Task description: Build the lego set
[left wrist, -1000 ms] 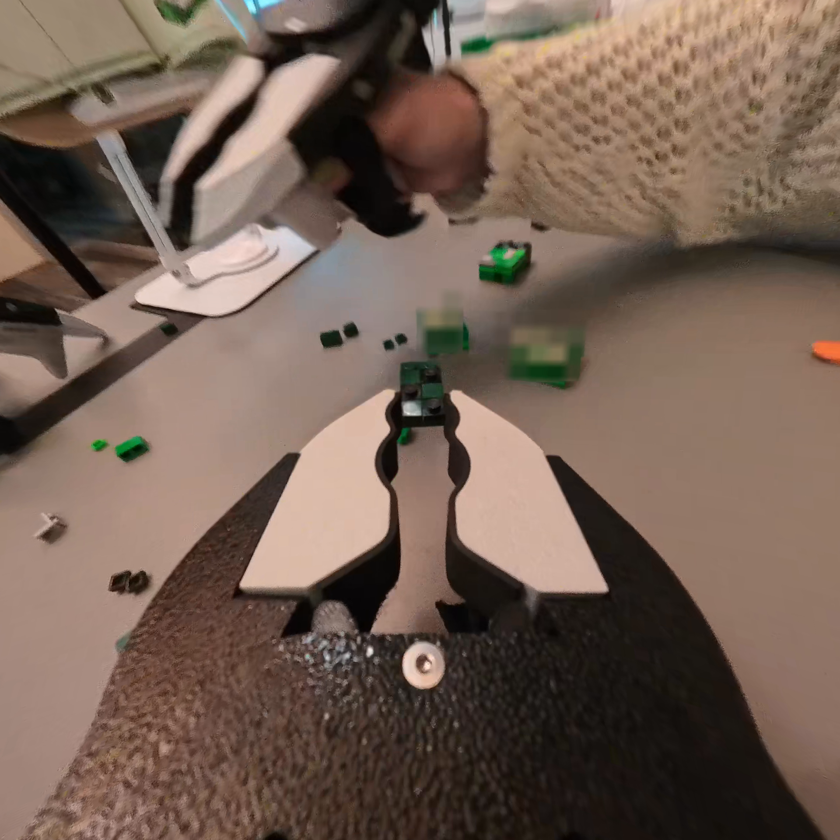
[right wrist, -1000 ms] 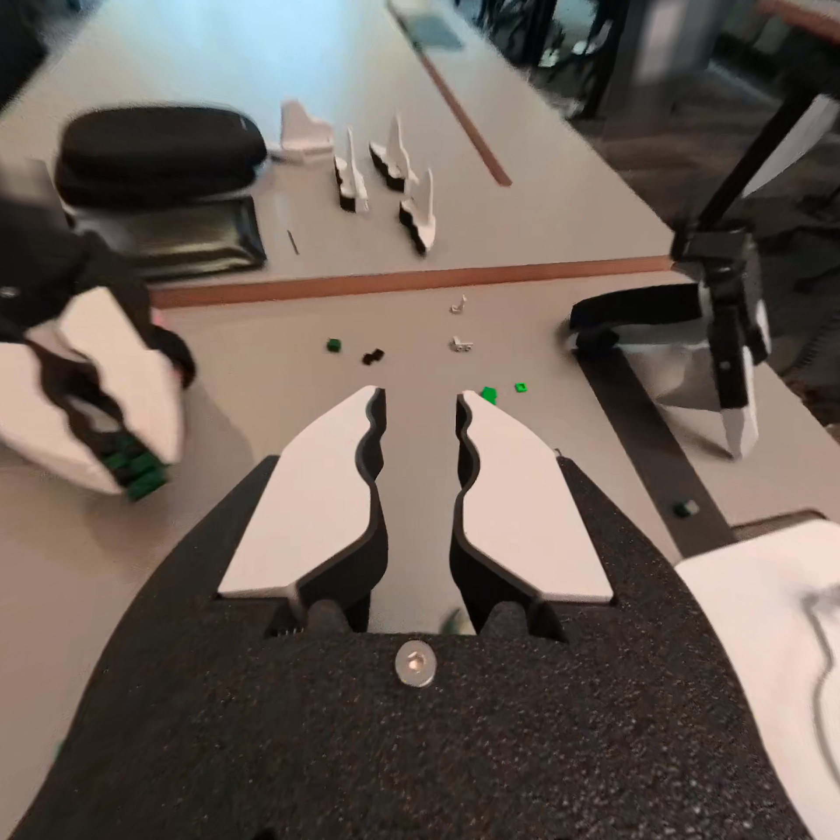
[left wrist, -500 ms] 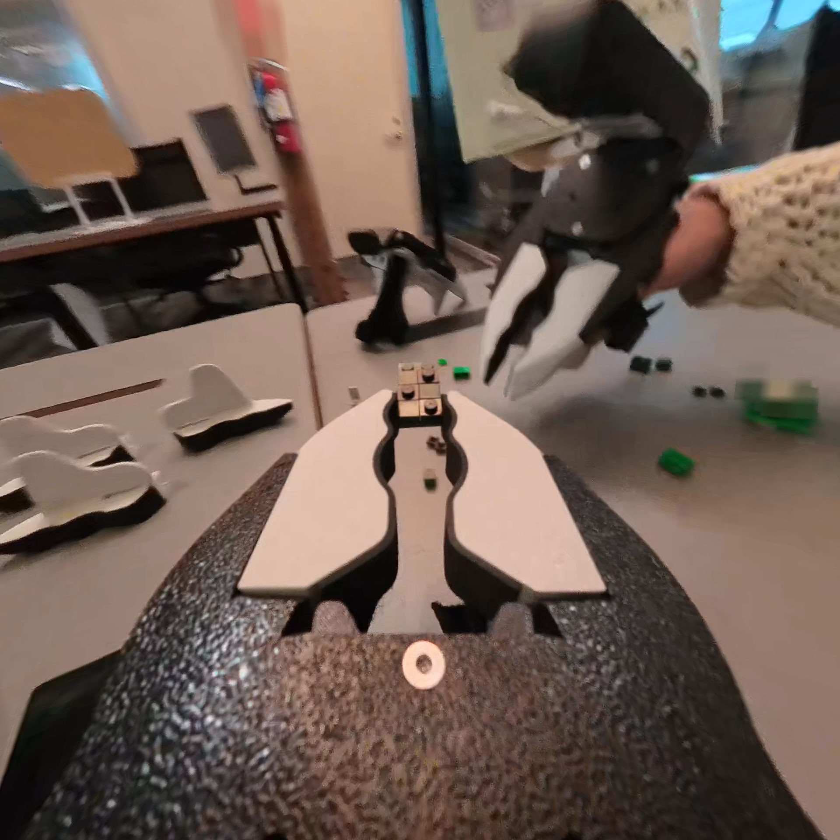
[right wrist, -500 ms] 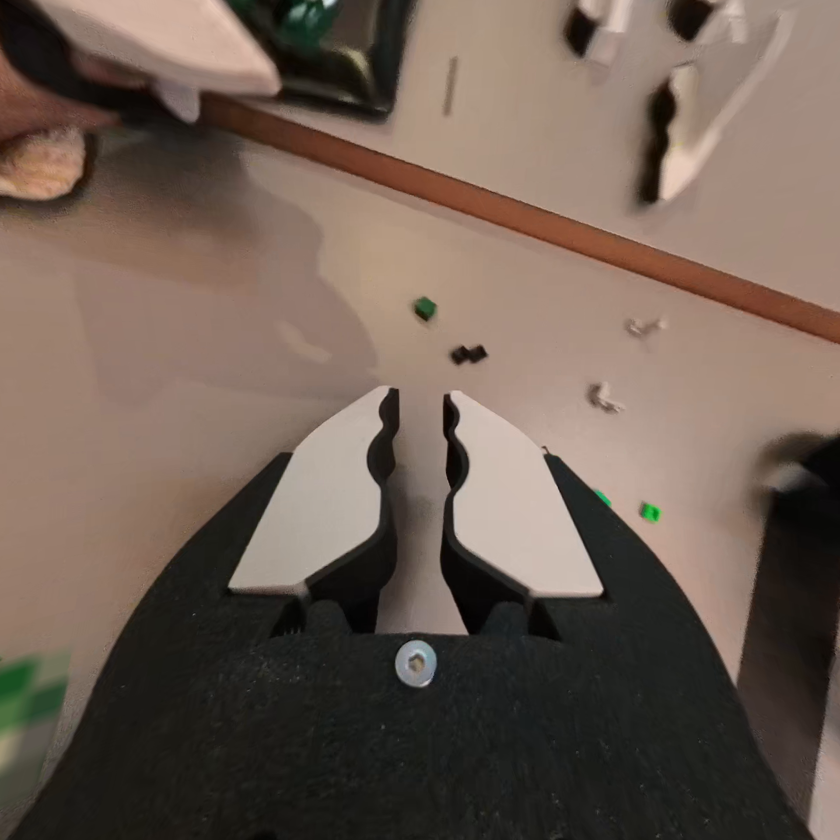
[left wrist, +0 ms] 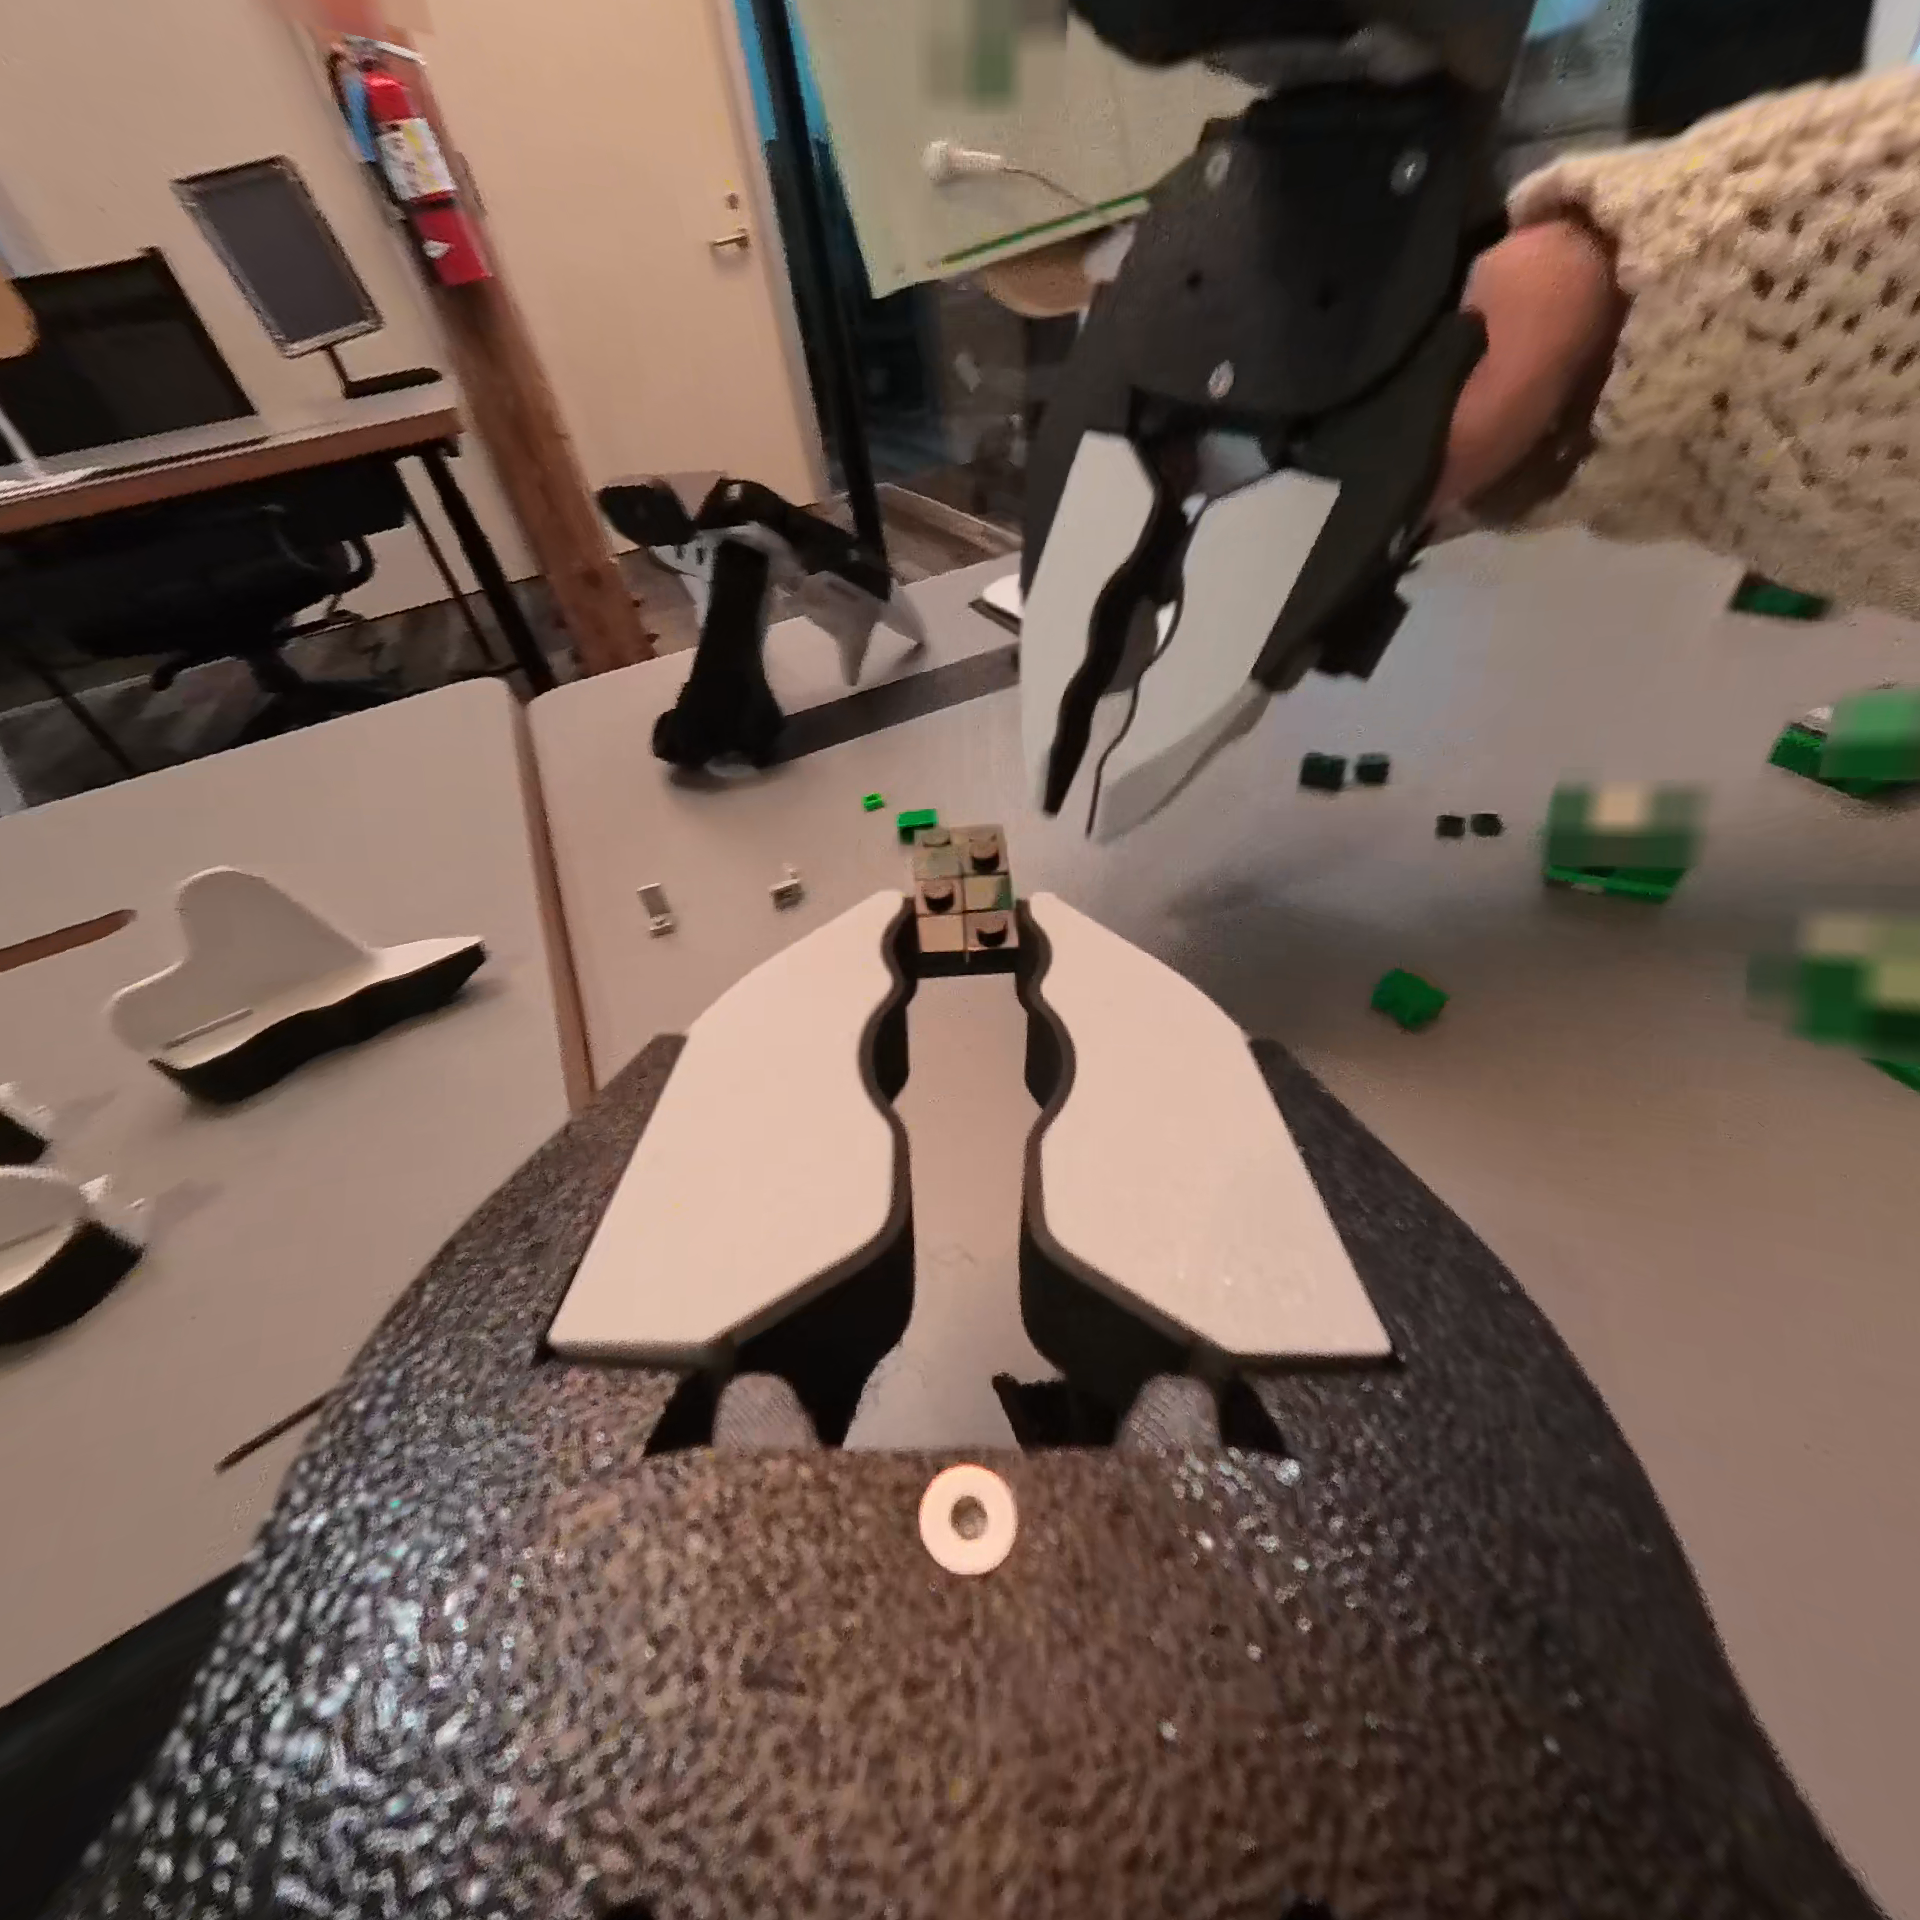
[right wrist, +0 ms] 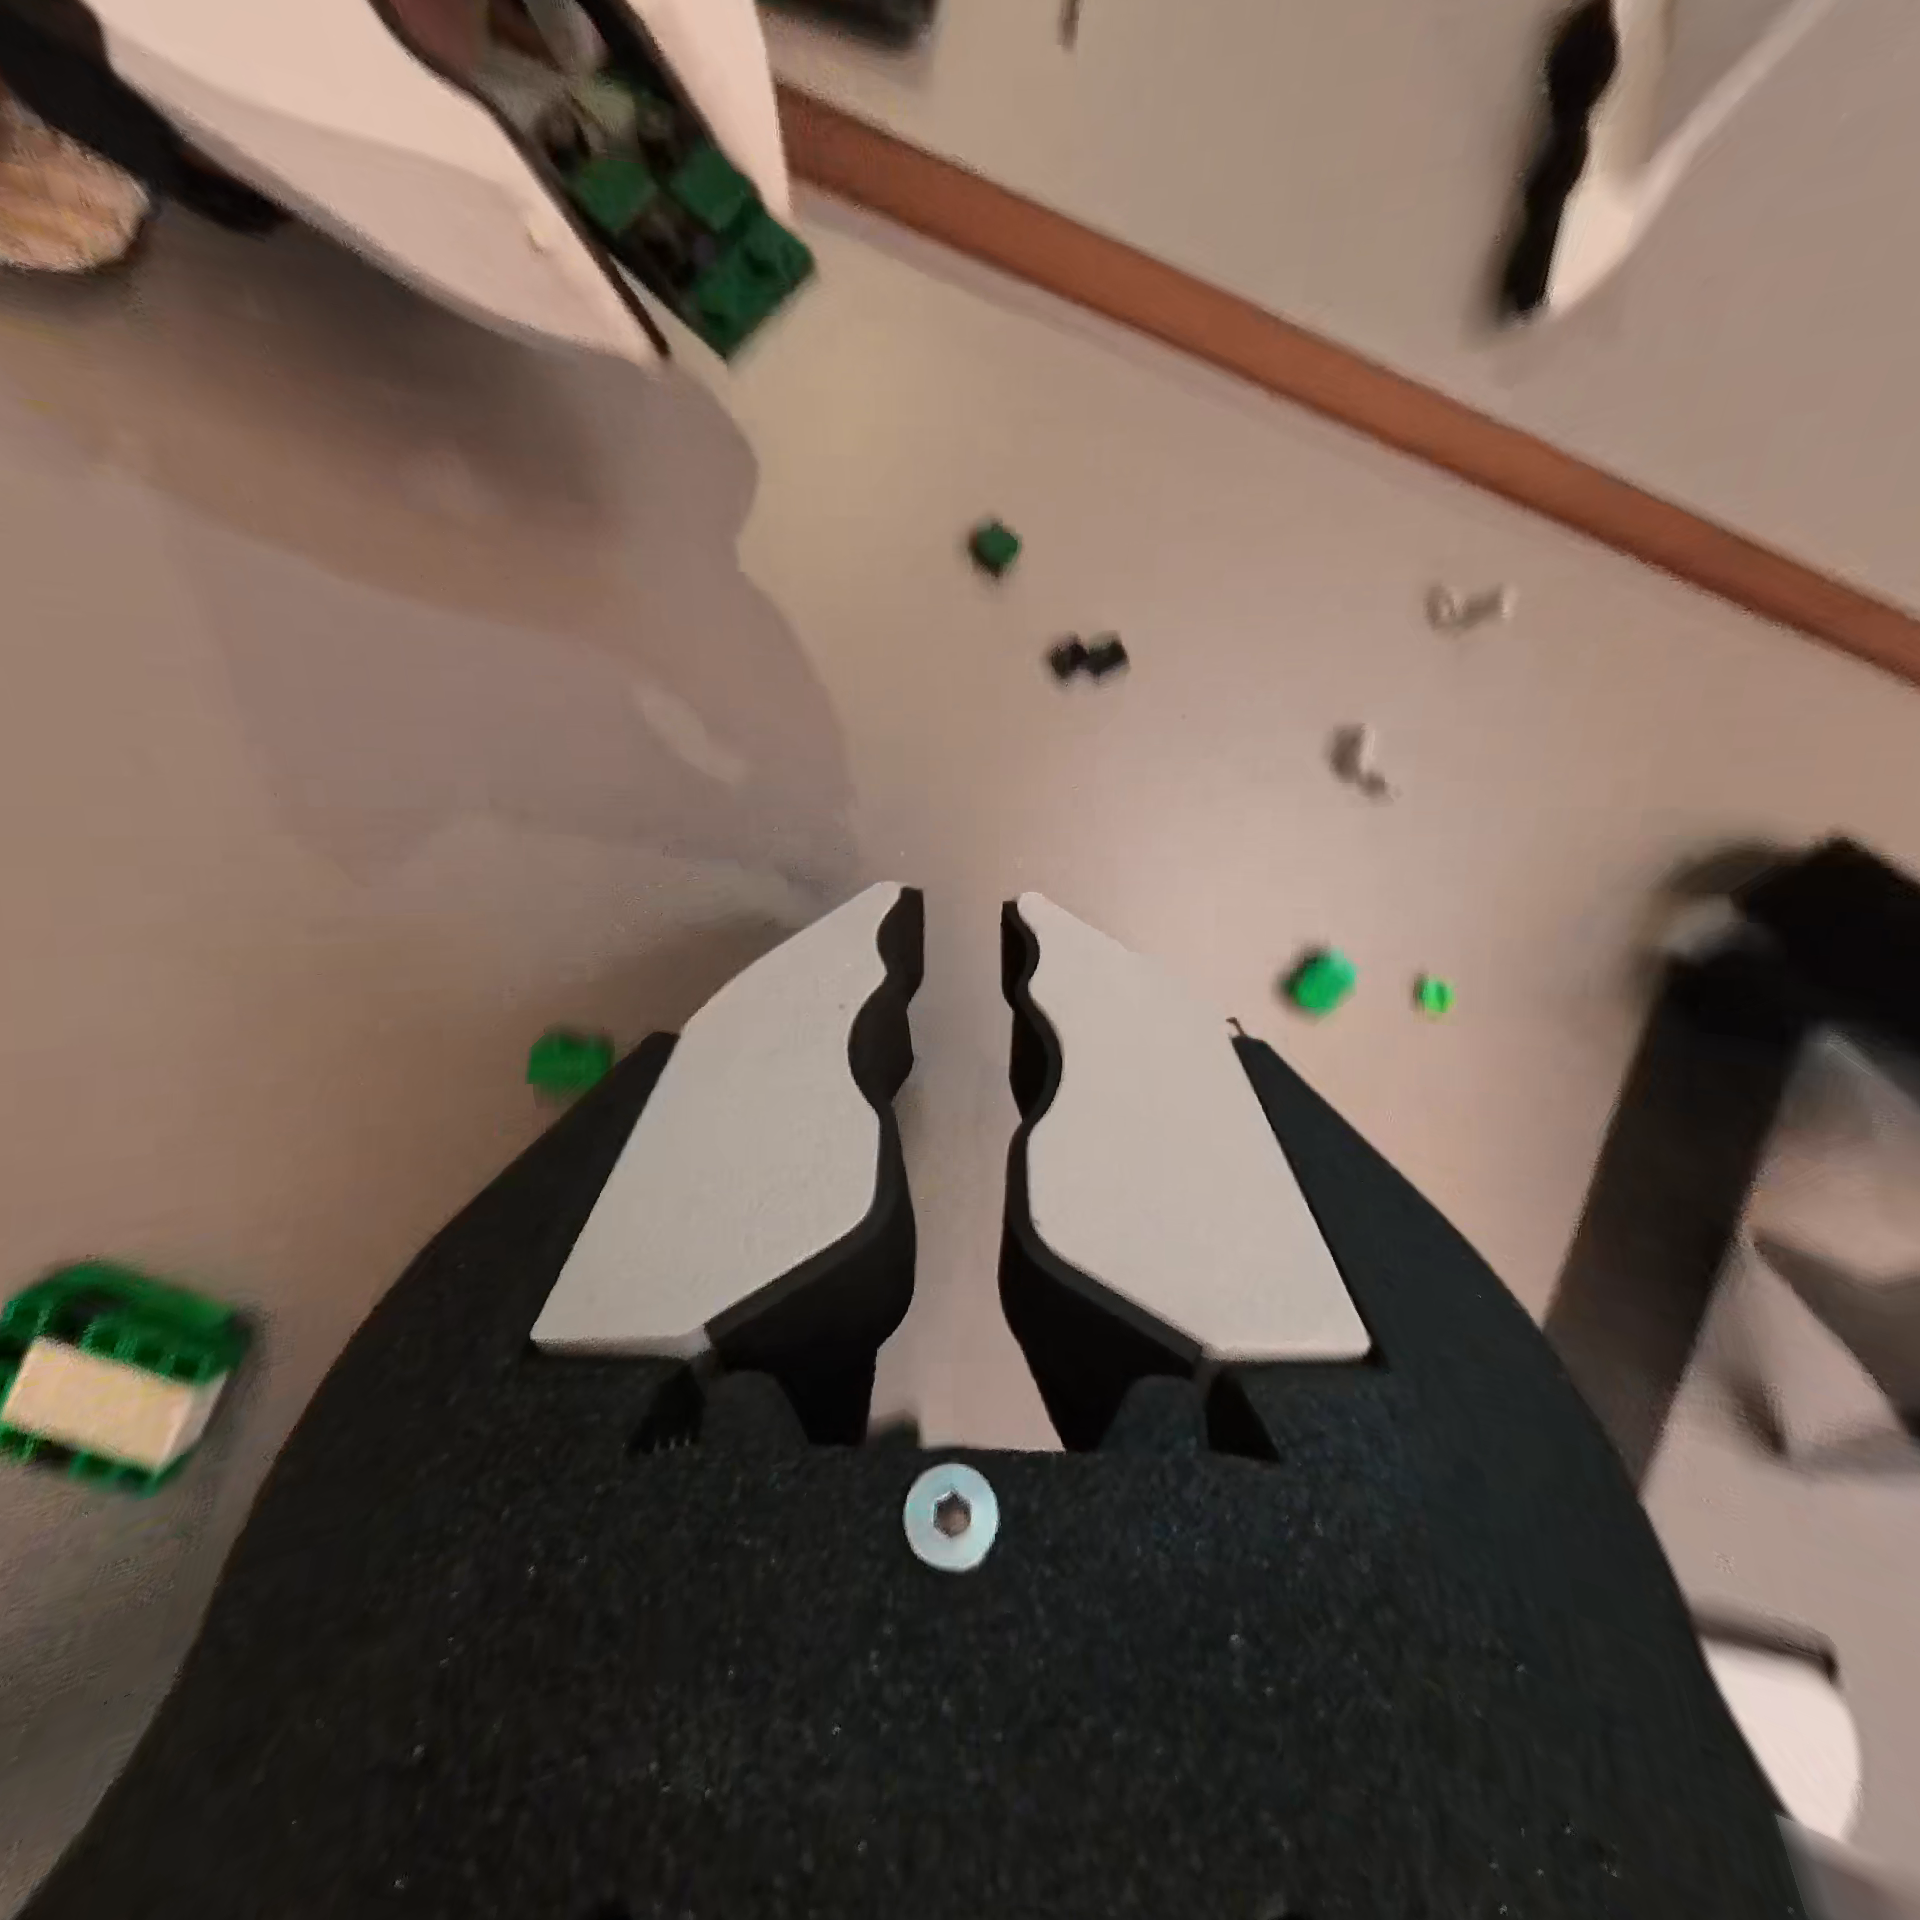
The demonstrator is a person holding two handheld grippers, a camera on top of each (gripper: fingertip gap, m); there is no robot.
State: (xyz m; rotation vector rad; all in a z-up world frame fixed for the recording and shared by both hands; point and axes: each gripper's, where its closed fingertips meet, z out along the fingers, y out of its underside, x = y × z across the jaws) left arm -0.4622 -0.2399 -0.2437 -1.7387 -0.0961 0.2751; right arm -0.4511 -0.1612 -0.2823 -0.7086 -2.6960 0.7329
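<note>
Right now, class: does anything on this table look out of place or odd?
Nothing looks damaged. Loose bricks lie scattered over the table, as expected in mid-build. The left gripper holds a small block off the table; the right gripper hovers open and empty.

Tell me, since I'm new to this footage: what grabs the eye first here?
The left gripper pinches a small studded lego block at its fingertips, held above the grey table. Just beyond, the right gripper hangs tips-down, slightly open and empty, above the block. Loose green pieces dot the table to the right.
</note>
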